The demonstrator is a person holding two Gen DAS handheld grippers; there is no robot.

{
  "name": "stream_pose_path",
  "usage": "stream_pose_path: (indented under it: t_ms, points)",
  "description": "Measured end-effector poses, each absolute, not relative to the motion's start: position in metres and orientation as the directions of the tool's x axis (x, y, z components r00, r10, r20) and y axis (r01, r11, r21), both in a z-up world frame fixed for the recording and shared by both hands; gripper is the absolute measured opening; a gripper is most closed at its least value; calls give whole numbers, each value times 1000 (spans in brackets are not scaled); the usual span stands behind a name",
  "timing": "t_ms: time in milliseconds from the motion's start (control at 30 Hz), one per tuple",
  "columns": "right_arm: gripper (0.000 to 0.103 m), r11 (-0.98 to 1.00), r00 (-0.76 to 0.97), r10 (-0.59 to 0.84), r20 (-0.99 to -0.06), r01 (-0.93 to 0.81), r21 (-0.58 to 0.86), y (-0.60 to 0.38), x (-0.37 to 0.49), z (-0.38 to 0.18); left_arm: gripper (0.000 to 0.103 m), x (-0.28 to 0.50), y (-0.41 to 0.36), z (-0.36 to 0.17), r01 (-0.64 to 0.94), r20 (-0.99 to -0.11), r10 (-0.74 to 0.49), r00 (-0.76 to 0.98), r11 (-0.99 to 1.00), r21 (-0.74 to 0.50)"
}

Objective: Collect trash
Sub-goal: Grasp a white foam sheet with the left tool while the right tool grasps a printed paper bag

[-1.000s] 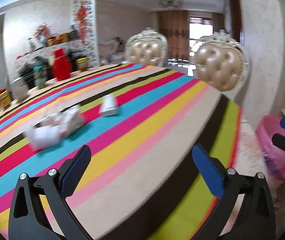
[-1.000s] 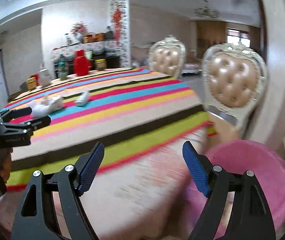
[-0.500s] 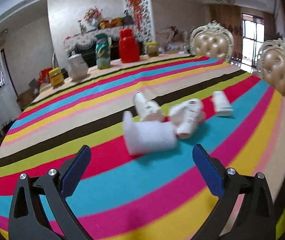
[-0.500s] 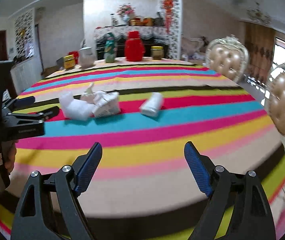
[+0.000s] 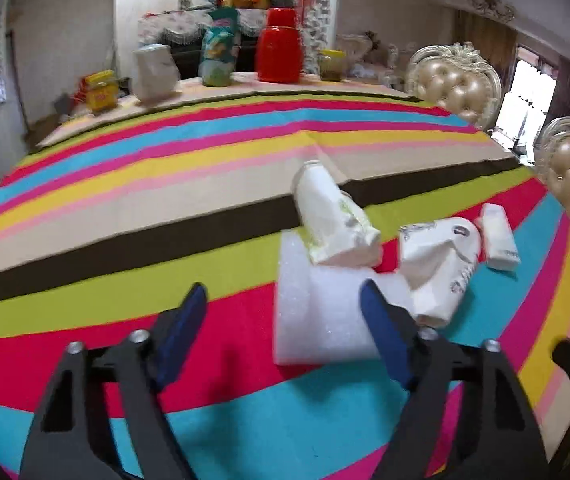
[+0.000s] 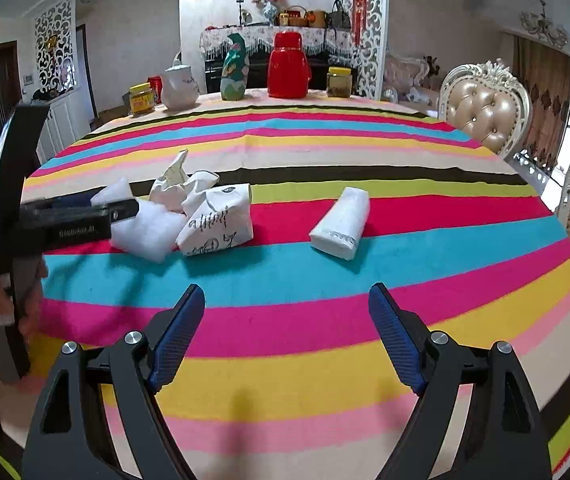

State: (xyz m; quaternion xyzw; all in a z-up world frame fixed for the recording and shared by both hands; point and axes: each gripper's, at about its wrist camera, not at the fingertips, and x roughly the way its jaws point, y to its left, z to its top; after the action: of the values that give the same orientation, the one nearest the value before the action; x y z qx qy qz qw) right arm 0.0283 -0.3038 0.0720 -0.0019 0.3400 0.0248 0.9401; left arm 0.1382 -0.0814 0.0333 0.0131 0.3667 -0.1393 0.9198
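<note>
Foam piece [image 6: 147, 236] left of crumpled cup [image 6: 219, 224], packet [image 6: 341, 220] right

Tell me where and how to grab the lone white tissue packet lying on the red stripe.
Grip the white tissue packet across its narrow width at mid-length, coming from above with the right gripper. It lies flat, apart from the crumpled pile, with both long sides free.

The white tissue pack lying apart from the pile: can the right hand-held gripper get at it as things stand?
Probably yes. The tissue pack lies alone on the striped tablecloth, only bare cloth between it and the open right hand-held gripper.
</note>
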Motion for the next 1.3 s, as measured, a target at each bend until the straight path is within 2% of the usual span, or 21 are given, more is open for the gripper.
stream_pose_path:
  t_ms: [67, 133, 267, 400, 500, 767, 800, 833, 933, 1100, 1300]
  points:
    - [79, 998, 765, 56, -641, -50, 28, -301, 43, 71, 24, 134, -81, 36, 319, -659, -303, 689, 943, -101]
    - [79, 997, 758, 80, -647, -53, 61, -297, 60, 71, 14, 127, -84, 40, 317, -636, -258, 727, 948, -22]
    - [79, 993, 750, 117, -651, -73, 95, -283, 87, 69, 13, 126, -82, 41, 334, -645, -273, 714, 942, -28]
    - [79, 990, 734, 139, -665, -93, 105, -269, 106, 64, 13, 126, -77, 45, 299, -625, -225, 748, 954, 15]
    - [79, 990, 726, 142, -673, -114, 85, -258, 116, 60, 13, 134, -68, 46, 280, -634, -222, 740, 960, -9]
    - [72, 988, 685, 151, -713, -136, 79, -245, 132, 51, 13, 141, -54, 46, 247, -645, -209, 735, 968, -33]
    - [70, 988, 680, 148, -718, -136, 74, -243, 133, 50, 13, 141, -54, 46, 249, -644, -212, 735, 968, -33]
    - [59, 988, 680, 146, -719, -137, 71, -242, 133, 49, 13, 141, -55, 45, 253, -644, -215, 735, 967, -34]
    - [52, 989, 709, 135, -692, -142, 48, -239, 126, 54, 13, 140, -58, 44, 258, -644, -219, 733, 965, -33]
    - [51, 989, 723, 116, -681, -145, 16, -234, 123, 57, 13, 138, -59, 44, 259, -637, -222, 738, 965, -37]
    - [51, 992, 720, 118, -684, -123, 42, -241, 124, 56, 13, 136, -58, 43, 262, -638, -224, 737, 964, -37]
